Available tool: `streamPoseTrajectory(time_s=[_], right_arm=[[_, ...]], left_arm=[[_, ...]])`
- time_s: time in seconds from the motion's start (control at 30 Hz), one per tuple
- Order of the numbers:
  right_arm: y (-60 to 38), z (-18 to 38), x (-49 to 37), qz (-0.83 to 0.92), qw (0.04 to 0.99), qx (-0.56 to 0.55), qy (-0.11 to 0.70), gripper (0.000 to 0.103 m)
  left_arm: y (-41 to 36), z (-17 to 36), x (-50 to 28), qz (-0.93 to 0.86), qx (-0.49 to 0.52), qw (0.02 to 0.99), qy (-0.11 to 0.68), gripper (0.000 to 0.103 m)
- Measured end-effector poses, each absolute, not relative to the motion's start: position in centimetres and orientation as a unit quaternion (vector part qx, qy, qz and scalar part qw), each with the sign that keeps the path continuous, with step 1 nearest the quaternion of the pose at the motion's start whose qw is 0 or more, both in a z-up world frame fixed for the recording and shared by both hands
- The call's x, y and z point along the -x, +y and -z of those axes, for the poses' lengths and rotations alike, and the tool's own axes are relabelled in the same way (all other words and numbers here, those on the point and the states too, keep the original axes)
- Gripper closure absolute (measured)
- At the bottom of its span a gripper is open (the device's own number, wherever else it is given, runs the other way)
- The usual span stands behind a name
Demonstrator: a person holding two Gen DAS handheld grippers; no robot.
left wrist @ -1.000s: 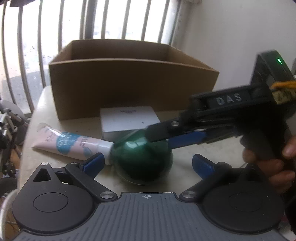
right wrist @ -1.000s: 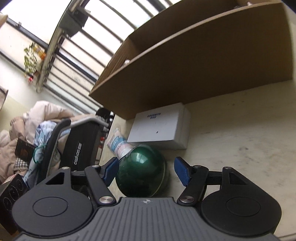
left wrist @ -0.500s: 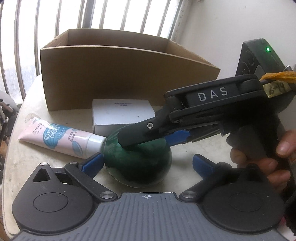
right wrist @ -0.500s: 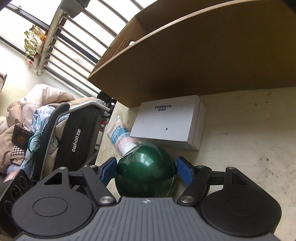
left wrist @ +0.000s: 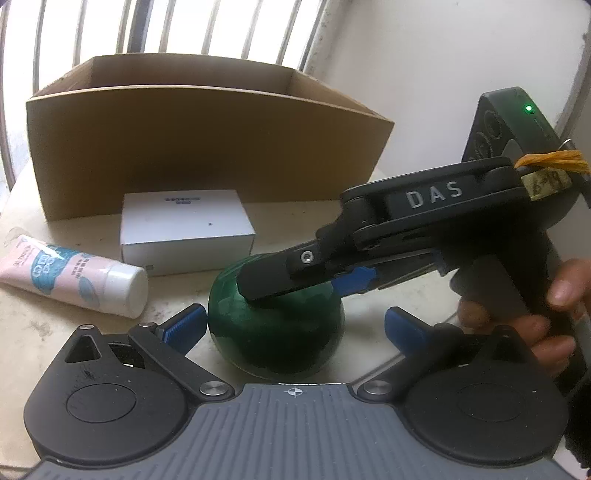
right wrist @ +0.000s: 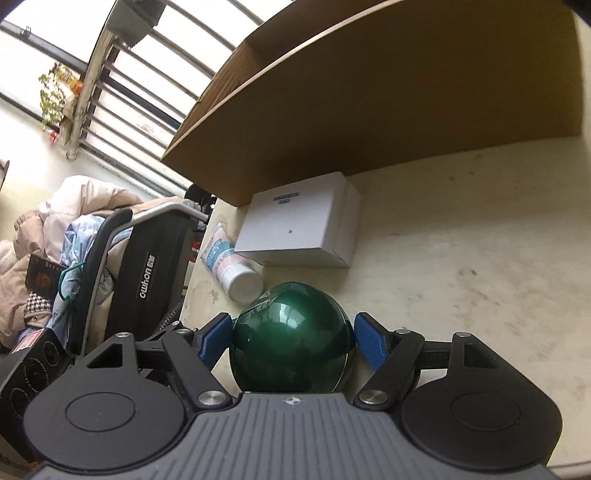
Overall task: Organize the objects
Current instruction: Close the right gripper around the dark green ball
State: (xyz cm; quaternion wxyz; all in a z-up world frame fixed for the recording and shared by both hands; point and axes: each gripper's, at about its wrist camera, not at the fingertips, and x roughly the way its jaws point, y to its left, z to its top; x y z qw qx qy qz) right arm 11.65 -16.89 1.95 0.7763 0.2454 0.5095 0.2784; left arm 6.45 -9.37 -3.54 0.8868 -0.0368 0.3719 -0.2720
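Observation:
A shiny green ball (left wrist: 275, 332) (right wrist: 291, 338) sits between my right gripper's (right wrist: 291, 336) blue pads (right wrist: 369, 343), which press on both its sides. In the left wrist view the right gripper comes in from the right and covers the ball's top. My left gripper (left wrist: 295, 326) is open, its pads (left wrist: 184, 326) on either side of the ball and apart from it. A white box (left wrist: 186, 227) (right wrist: 301, 229) and a pink-and-blue tube (left wrist: 70, 277) (right wrist: 231, 267) lie on the pale table (right wrist: 461, 277). A brown cardboard box (left wrist: 207, 140) (right wrist: 388, 103) stands behind them.
A window with bars (left wrist: 166, 26) is behind the cardboard box and a white wall (left wrist: 443, 55) at right. Off the table's left edge stand a black chair (right wrist: 147, 273) and piled bedding (right wrist: 55, 236).
My right gripper has closed its pads onto the green ball and carried it away from the tube and white box. The left gripper has drawn back slightly.

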Motion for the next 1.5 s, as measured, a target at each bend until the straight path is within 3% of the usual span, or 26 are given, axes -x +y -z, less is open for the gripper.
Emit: streamPoseTrajectory(time_s=[0.6, 0.73, 0.87, 1.5], right_arm=[[-17.2, -1.0, -11.2, -0.291, 0.776, -0.269, 0.491, 0.024], [-17.4, -0.8, -11.0, -0.3, 0.776, -0.274, 0.483, 0.02], [-17.4, -0.7, -10.9, -0.312, 0.771, -0.283, 0.478, 0.004], [-17.9, -0.5, -10.5, -0.302, 0.775, -0.304, 0.465, 0.0]], left_arm=[[-7.6, 5.2, -6.2, 0.291, 0.09, 0.874, 0.378, 0.0], [-7.4, 5.3, -5.6, 0.292, 0.089, 0.877, 0.372, 0.0], [-7.1, 5.2, -5.4, 0.29, 0.083, 0.877, 0.374, 0.0], [-6.5, 4.7, -3.3, 0.297, 0.051, 0.873, 0.384, 0.0]])
